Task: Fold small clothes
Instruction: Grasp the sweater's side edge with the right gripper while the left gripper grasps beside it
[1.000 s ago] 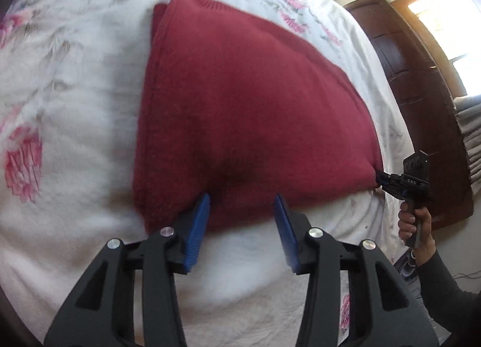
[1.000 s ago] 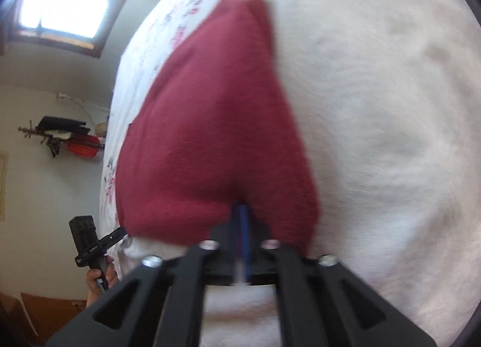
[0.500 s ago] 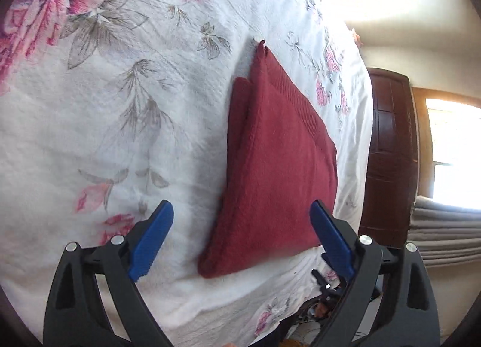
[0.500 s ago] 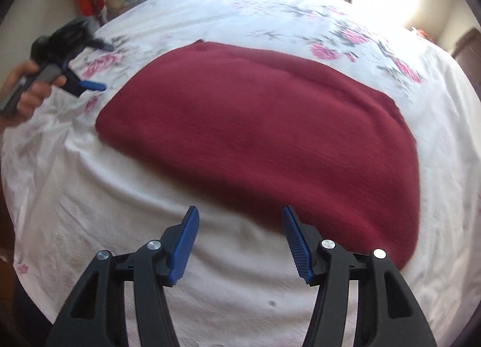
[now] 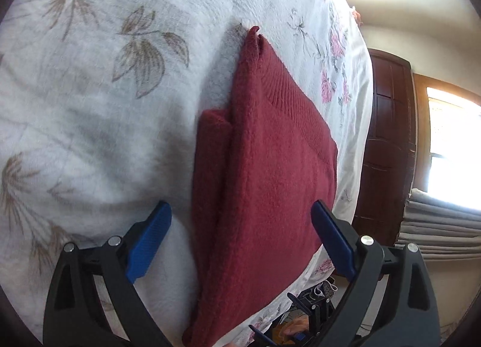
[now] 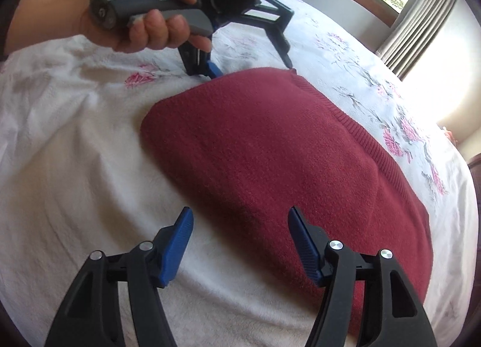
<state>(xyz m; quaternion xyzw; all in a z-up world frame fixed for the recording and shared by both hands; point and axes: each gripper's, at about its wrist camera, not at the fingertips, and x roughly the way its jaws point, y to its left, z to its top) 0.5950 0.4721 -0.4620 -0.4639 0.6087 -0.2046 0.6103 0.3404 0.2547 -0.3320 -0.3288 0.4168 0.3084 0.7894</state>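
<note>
White flowered bedspread [image 5: 90, 136] carries the folded red sweater [image 5: 270, 181] beside its right edge; the left gripper [image 5: 240, 226] gapes around its end.

Opposite, the right gripper [image 6: 240, 241] hangs open, empty; bite both layers together.

Support surface: bed covered by a white bedspread [image 5: 99, 124] with a printed floral pattern, pink blossoms and grey-brown leaves. Fabric texture is fine and slightly rumpled, with shallow creases toward 8 o'clock in the right wrist view.

Lying directly on it: one folded dark red knit sweater [image 5: 270, 184], flat, several layers stacked. Its ribbed hem band runs along the edge toward 2 o'clock in the right wrist view. In the left wrist view a narrower folded layer sticks out from under the top layer at 9 o'clock of the stack. Bare bedspread surrounds the sweater on all visible sides.
</note>
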